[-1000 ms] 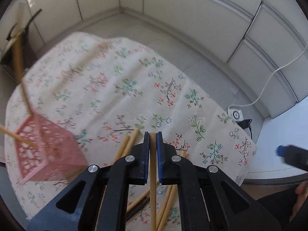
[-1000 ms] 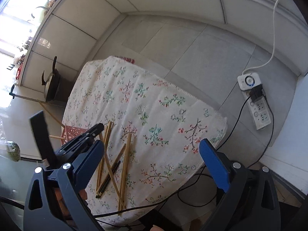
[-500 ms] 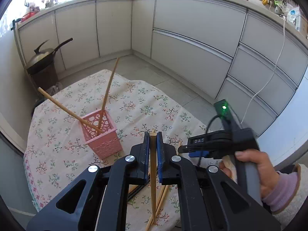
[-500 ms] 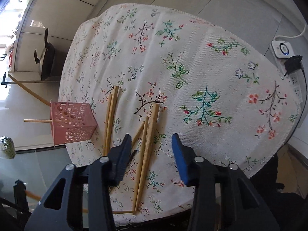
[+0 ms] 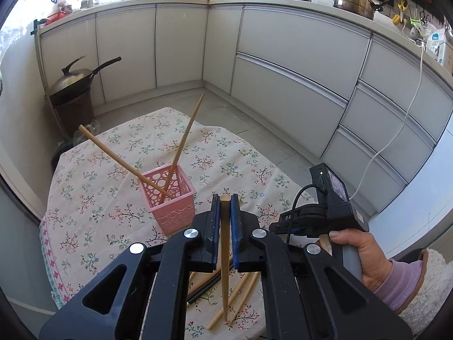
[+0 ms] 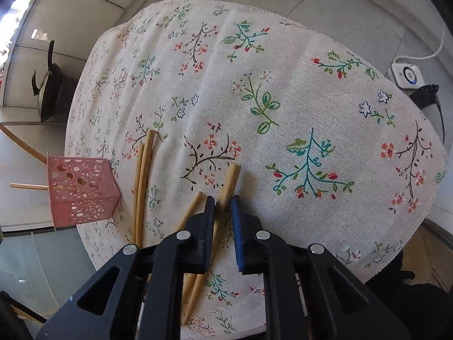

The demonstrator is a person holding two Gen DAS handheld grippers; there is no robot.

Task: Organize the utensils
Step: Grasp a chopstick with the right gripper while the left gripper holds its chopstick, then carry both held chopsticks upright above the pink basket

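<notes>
My left gripper (image 5: 225,198) is shut on a wooden chopstick (image 5: 225,255), held upright above the floral tablecloth (image 5: 93,198). Just ahead and to its left stands the pink perforated basket (image 5: 170,195), with two chopsticks (image 5: 184,138) leaning out of it. My right gripper (image 6: 222,202) points down at the loose chopsticks. Its jaws are closing around the thick end of one chopstick (image 6: 230,178) that lies on the cloth, and a thin gap still shows at the right pad. The basket (image 6: 79,189) is at the left in that view.
More loose chopsticks (image 6: 144,170) lie between the basket and my right gripper, with a dark one (image 5: 206,283) among them. A hand (image 5: 359,252) holds the right gripper's handle. A wok (image 5: 73,85) stands beyond the table. A power strip (image 6: 407,75) lies on the floor.
My left gripper rose and tilted up with its chopstick, bringing the basket and cabinets into view. My right gripper came down over the loose chopsticks and its wide jaws narrowed around one.
</notes>
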